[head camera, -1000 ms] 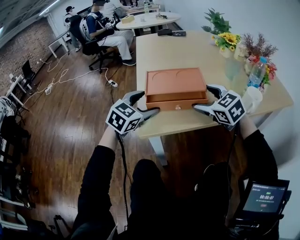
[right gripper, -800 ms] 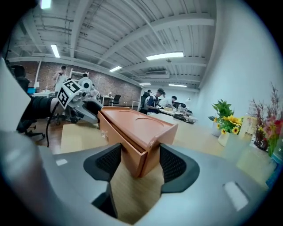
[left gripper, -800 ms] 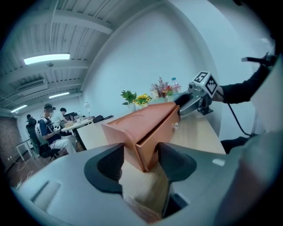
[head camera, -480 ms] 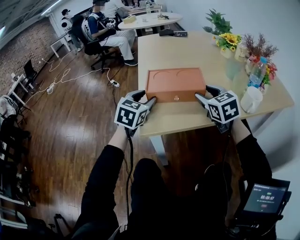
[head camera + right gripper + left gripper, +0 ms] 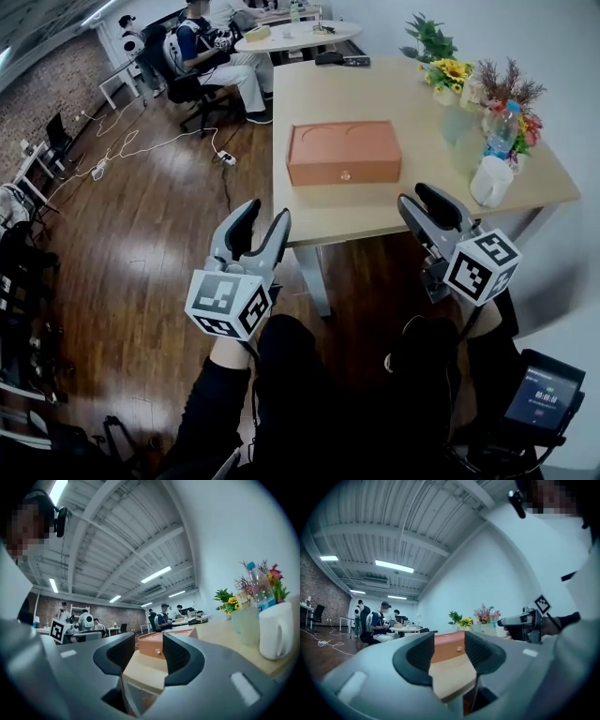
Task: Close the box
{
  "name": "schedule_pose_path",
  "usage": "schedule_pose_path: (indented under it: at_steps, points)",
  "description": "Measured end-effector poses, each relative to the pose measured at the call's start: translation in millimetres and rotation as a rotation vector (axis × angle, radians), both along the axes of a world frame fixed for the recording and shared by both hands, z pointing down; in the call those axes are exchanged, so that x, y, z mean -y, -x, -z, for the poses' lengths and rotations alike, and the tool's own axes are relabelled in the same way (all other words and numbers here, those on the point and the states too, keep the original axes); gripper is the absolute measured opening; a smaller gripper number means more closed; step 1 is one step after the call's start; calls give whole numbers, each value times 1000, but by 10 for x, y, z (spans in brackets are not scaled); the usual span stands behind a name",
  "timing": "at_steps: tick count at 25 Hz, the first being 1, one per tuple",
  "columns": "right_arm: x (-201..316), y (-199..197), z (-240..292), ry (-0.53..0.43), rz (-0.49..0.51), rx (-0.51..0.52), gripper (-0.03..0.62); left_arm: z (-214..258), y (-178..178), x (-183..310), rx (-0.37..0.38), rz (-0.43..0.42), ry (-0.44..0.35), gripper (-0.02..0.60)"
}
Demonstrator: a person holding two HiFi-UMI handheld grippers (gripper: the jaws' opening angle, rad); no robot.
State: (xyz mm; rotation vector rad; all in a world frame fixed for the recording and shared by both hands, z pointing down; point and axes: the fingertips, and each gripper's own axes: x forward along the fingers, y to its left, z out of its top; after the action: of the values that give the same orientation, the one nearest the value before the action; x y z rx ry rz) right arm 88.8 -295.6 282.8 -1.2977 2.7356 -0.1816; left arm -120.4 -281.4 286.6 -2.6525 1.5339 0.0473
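Note:
The orange box (image 5: 343,153) lies on the wooden table (image 5: 375,214), its front drawer flush and its small knob facing me. Both grippers hang off the table's near edge, apart from the box. My left gripper (image 5: 265,217) is below the table's left corner, jaws narrow with a small gap and nothing between them. My right gripper (image 5: 421,199) is near the front right edge; its jaws are closing on nothing. In the left gripper view the box (image 5: 440,649) shows far off between the fingers of that gripper (image 5: 449,641). The right gripper view shows the same box (image 5: 151,652) beyond its gripper (image 5: 149,644).
Flower pots (image 5: 448,77), a water bottle (image 5: 497,127) and a white mug (image 5: 491,180) stand along the table's right side. Seated people (image 5: 211,52) and a round table (image 5: 295,36) are at the back. Cables (image 5: 141,145) cross the wooden floor. A small screen (image 5: 542,394) sits lower right.
The box's drawer, open a second ago, has been pushed flush. Both grippers have pulled back off the table toward me, and their jaws have narrowed.

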Motion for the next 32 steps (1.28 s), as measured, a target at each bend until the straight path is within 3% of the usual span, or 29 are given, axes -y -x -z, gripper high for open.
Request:
schedule_pose_path:
  at_steps: [2,6,10,16,22,32]
  points:
    - [-308,83,-30,-20,-4,19,187,20,-158,-411,-21,-22,-20,184]
    - [-928,179,-116,-52,-37,40,206,-166,-425,-1095,-57,-40,31,184]
    - [-1481,201,-179,-71,-87,81,219,-313,-616,-1629,-7,-39,33,184]
    - [-2303,468,-410,-51,-134,88,221,-383,-590,-2481,20,-30,-15,184]
    - [-2509,582,-496,-77,-129,35,207,-569,-582,-2610,-11,-15,19,183]
    - [-2534,608,-566,-122,-166,-54,207,-644,-587,-2464,9,-2,-18,183]
